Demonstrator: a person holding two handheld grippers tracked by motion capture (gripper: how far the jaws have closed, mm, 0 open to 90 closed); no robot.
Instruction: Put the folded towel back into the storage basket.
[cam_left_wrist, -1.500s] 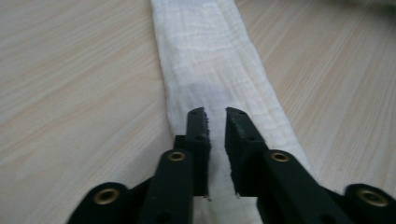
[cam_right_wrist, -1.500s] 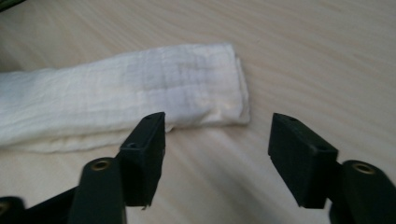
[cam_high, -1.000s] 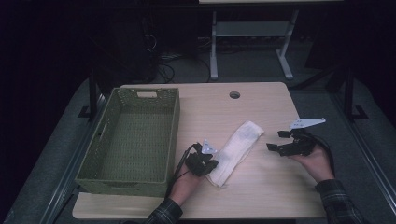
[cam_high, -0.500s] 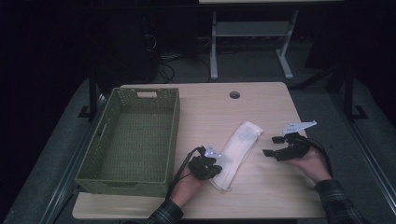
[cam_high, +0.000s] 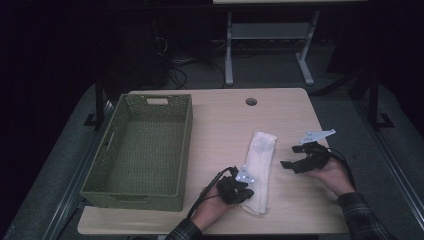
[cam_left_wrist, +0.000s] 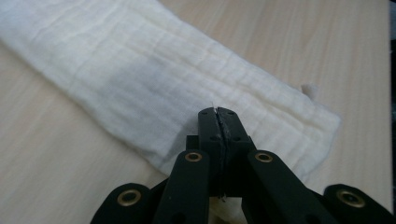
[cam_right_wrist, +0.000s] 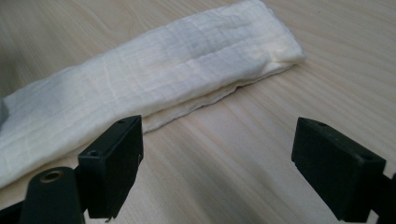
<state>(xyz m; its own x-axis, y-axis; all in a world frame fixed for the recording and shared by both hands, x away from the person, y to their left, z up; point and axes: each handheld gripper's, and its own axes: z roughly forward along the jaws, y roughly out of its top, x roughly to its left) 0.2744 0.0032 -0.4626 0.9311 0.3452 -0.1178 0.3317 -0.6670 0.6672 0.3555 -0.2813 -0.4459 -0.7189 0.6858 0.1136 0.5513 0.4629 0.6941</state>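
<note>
1. Right of the green wicker basket (cam_high: 145, 155), on the pale wooden table (cam_high: 220, 125): a folded white cloth (cam_high: 259, 167), long and narrow, lying flat with its far end toward the round cable hole (cam_high: 251, 101).
2. At the near end of the cloth: the left gripper (cam_high: 241, 186), jaws pressed fully together; in the left gripper view (cam_left_wrist: 218, 116) the closed tips sit over the cloth's edge, and whether a fold of fabric is pinched between them cannot be told.
3. Just right of the cloth, beside its middle stretch and clear of it: the right gripper (cam_high: 290, 157), held in a hand (cam_high: 334, 176) above the table.
4. Right gripper jaws wide apart and just opened further, nothing between them but bare wood, as in the right gripper view (cam_right_wrist: 217, 163); the cloth's long edge lies just beyond the left-hand jaw there.
5. Between basket and cloth: bare tabletop, the two well apart.
6. Basket interior: woven bottom visible, handle slot in the far wall.
</note>
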